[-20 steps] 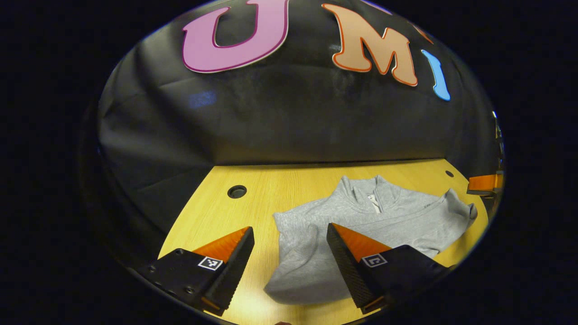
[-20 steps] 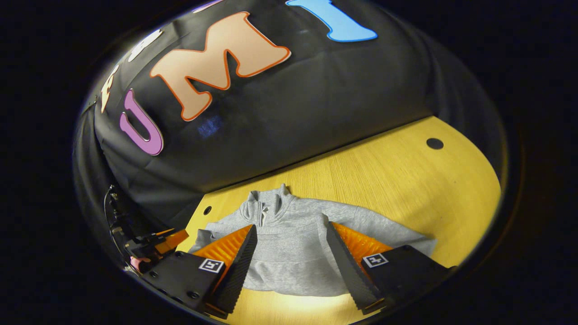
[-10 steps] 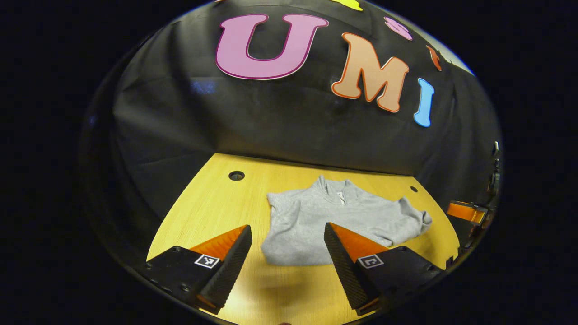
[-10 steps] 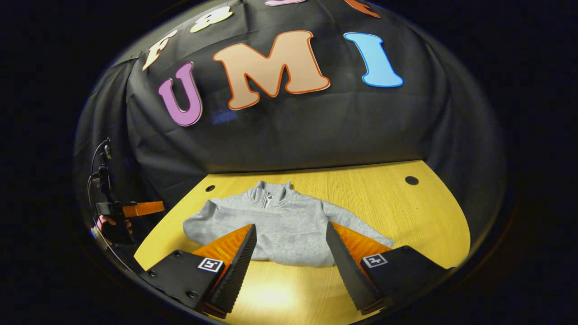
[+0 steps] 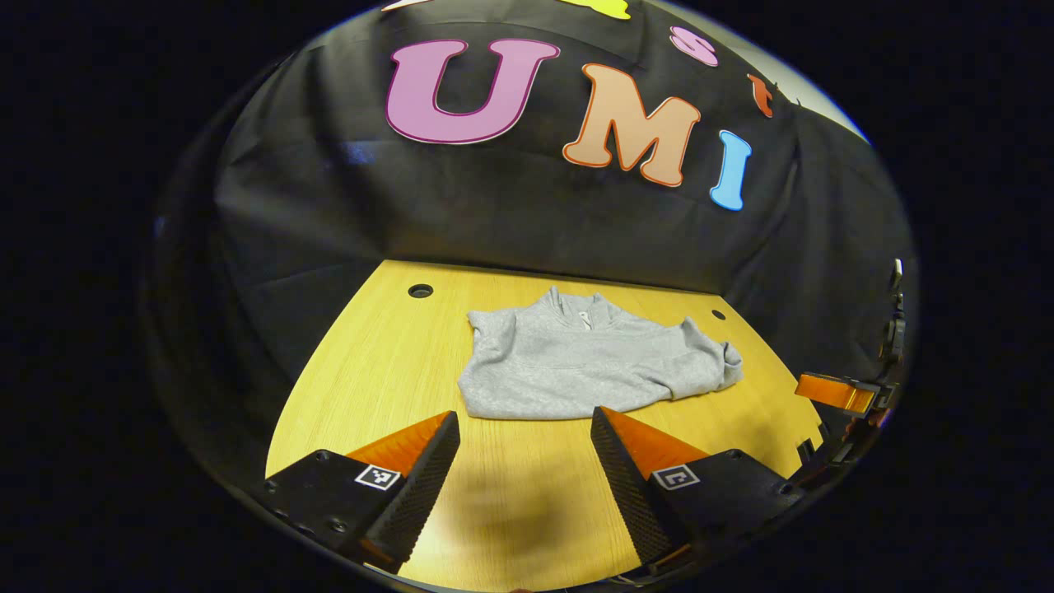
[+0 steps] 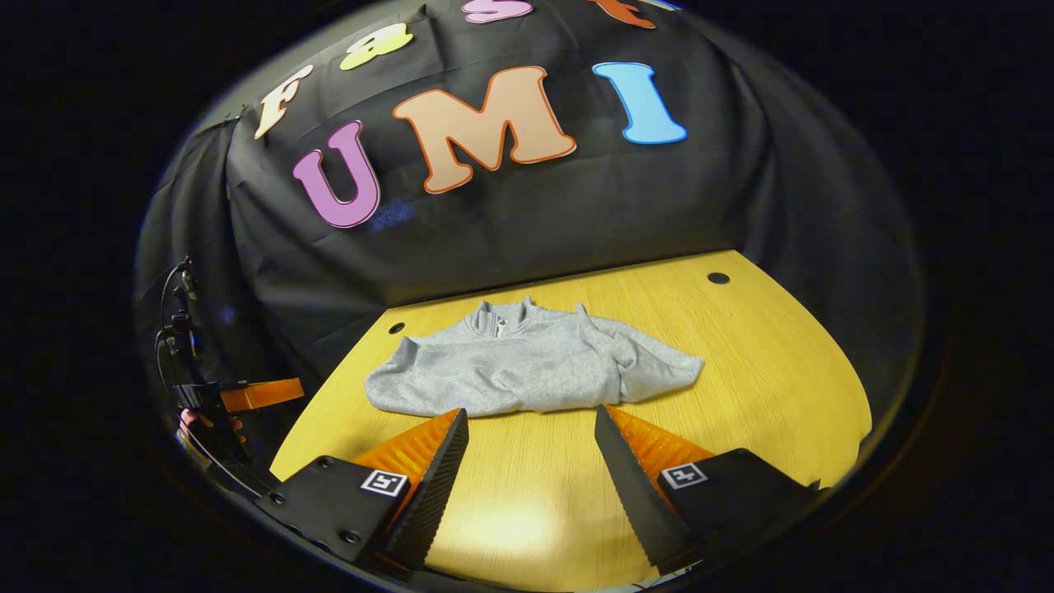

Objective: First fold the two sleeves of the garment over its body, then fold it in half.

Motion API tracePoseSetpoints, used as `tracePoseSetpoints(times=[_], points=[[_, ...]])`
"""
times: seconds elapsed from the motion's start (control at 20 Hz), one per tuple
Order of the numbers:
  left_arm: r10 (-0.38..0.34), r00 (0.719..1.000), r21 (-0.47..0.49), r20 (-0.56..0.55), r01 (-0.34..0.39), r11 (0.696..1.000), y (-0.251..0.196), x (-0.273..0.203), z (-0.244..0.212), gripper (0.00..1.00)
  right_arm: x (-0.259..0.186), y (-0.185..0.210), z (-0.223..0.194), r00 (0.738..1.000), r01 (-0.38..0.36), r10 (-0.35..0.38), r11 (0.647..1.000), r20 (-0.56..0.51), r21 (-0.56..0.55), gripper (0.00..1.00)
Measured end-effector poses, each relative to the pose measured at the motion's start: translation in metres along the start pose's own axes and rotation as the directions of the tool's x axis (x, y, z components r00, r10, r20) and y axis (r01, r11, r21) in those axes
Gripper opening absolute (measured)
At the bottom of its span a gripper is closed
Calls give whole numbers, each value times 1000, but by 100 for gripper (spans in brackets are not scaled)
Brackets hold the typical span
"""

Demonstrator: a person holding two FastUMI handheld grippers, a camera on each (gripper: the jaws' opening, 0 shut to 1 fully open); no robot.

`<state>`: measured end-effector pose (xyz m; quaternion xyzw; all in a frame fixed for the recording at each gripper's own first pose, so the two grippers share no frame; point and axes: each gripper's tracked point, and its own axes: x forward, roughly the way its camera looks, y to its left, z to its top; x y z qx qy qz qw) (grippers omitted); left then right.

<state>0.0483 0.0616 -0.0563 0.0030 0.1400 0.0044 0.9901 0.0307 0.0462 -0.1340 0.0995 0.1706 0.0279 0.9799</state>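
Beyond both tools, on the yellow wooden tabletop point(image 5: 387, 371), lies the grey zip-collared fabric garment point(image 5: 576, 362); left tool point(image 5: 523, 449) and right tool point(image 6: 527, 449) gape wide, empty, apart from it.

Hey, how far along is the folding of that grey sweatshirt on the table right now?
The grey zip-collar sweatshirt lies on the yellow wooden table as a short, wide bundle, collar at the far edge, so sleeves and half-fold look largely done. The bundle's right end looks lumpy and loose. Nothing is in hand: the left gripper and right gripper hover open, short of the cloth. Left: perhaps tidying that end.
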Motion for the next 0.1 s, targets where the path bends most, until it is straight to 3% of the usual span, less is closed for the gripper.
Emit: tracePoseSetpoints(times=[0.1], points=[[-17, 1000, 14, -17, 17, 1000, -6, -2, -7, 95, -8, -7, -8, 999, 44, -44, 999, 1, 13, 96]])
